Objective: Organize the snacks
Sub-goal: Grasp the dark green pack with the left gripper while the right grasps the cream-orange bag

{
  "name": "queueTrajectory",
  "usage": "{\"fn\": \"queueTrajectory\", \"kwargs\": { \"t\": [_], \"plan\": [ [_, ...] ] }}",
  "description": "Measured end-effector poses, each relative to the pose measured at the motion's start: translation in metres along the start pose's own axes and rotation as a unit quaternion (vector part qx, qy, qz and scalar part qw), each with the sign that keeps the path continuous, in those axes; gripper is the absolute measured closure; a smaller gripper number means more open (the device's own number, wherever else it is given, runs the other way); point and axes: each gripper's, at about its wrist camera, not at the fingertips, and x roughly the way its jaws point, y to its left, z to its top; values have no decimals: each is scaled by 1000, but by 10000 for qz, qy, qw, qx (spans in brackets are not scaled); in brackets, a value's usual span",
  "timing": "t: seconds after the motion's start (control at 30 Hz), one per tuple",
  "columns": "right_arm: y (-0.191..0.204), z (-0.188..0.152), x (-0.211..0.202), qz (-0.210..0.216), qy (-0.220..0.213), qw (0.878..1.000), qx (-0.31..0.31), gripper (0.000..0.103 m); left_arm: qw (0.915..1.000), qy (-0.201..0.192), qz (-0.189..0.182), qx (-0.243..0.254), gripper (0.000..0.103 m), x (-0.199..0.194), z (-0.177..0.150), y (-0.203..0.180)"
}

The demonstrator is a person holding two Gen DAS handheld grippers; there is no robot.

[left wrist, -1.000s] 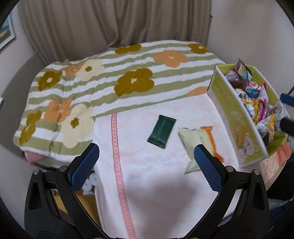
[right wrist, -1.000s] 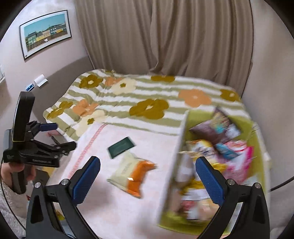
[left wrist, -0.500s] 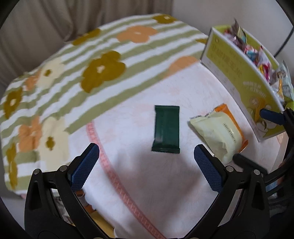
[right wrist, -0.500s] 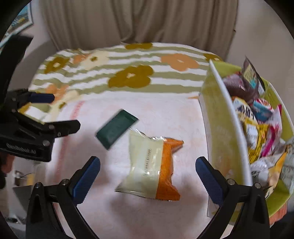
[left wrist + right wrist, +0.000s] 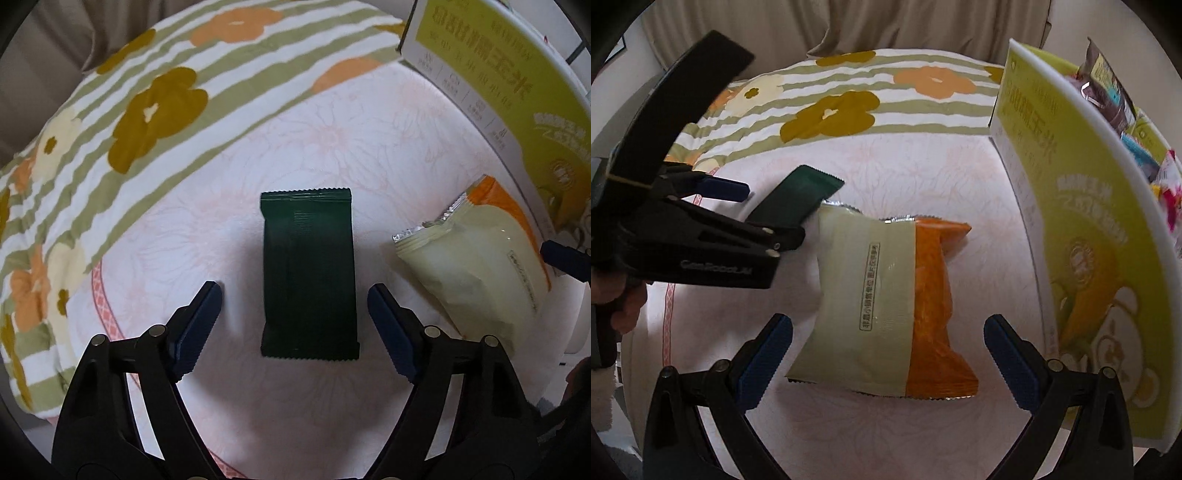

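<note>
A dark green snack packet (image 5: 309,273) lies flat on the pink-white cloth. My left gripper (image 5: 294,295) is open, its fingers on either side of the packet's near half, not gripping it. A cream and orange snack bag (image 5: 886,310) lies to its right; it also shows in the left wrist view (image 5: 476,266). My right gripper (image 5: 888,328) is open, with the bag between its fingers. The green packet (image 5: 798,199) and the left gripper (image 5: 701,236) show in the right wrist view.
A yellow-green cardboard box (image 5: 1082,229) holding several snack packs stands right of the bag; its wall shows in the left wrist view (image 5: 491,81). A flowered striped blanket (image 5: 147,110) covers the far side. Curtains (image 5: 849,26) hang behind.
Both grippers have dropped down and forward toward the cloth. The left now straddles the green packet, the right straddles the cream and orange bag. Both stay open.
</note>
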Motion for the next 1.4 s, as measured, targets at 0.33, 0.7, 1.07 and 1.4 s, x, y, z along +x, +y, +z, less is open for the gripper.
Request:
{"fn": "queueTrajectory", "kwargs": {
  "t": [0.33,0.7,1.07,1.4],
  "plan": [
    [-5,8,2,175,71,9997,142,0,9984,523,-77,200,33,3,19,-6],
    [-4,15,8,170,114,9997,101,0,9974,484,-21,531,63,-6,17,-20],
    [-5,14,41,209,516,9984,-11,14,9994,339,-116,-15,63,-23,5,6],
    [4,21,23,185,229,9987,-421,41,9988,-41,-245,-419,63,-57,-5,22]
  ]
}}
